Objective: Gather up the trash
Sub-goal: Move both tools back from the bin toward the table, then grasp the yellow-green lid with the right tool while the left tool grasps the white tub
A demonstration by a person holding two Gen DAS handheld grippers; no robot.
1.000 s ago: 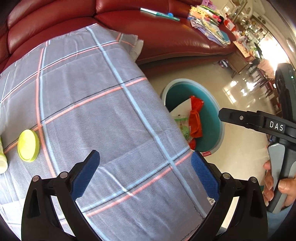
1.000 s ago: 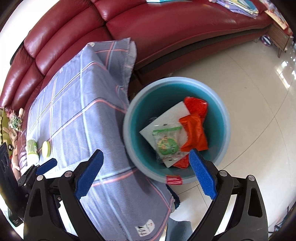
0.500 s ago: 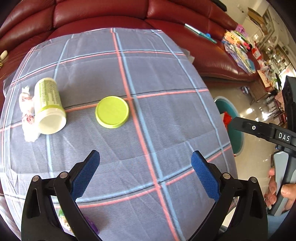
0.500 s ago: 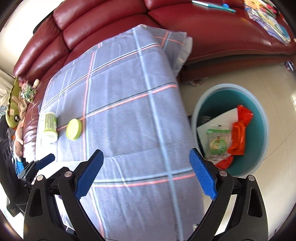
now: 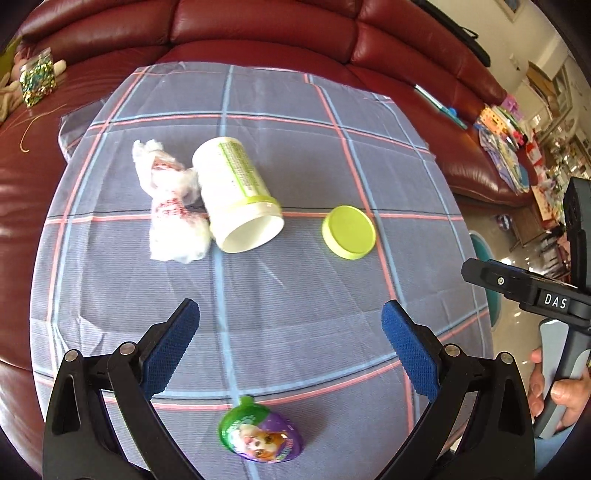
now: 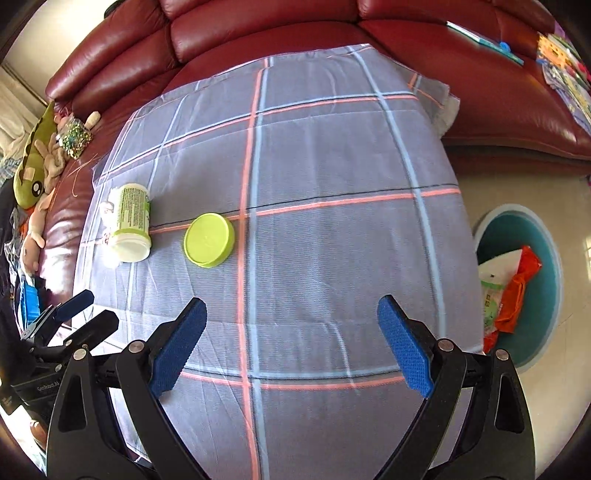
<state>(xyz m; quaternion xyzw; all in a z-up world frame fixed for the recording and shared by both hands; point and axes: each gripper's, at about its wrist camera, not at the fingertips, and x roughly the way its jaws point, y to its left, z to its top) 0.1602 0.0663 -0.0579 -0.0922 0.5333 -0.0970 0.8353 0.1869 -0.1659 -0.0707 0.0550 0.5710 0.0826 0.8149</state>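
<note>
On the plaid cloth lie a white canister (image 5: pixel 236 195) on its side with its mouth open, a crumpled white wrapper (image 5: pixel 173 206) against it, a lime-green lid (image 5: pixel 349 232) and a green-purple egg-shaped toy capsule (image 5: pixel 262 430). My left gripper (image 5: pixel 290 343) hangs open above the cloth, the capsule just under it. My right gripper (image 6: pixel 291 343) is open too, over bare cloth, with the lid (image 6: pixel 209 240) and canister (image 6: pixel 131 225) ahead to its left. The teal trash bin (image 6: pixel 550 291) stands on the floor at the right, holding wrappers.
A red leather sofa (image 5: pixel 258 29) curves behind the table. Plush toys (image 6: pixel 33 177) and a glitter bag (image 5: pixel 36 79) lie on its left seat, papers (image 5: pixel 506 147) on its right. A hand (image 5: pixel 557 395) holds the right gripper's handle. The tiled floor (image 6: pixel 517 192) lies to the right.
Both grippers swung left from the bin toward the table's middle. The canister, wrapper, lid and capsule came into the left wrist view; the bin slid to the right edge.
</note>
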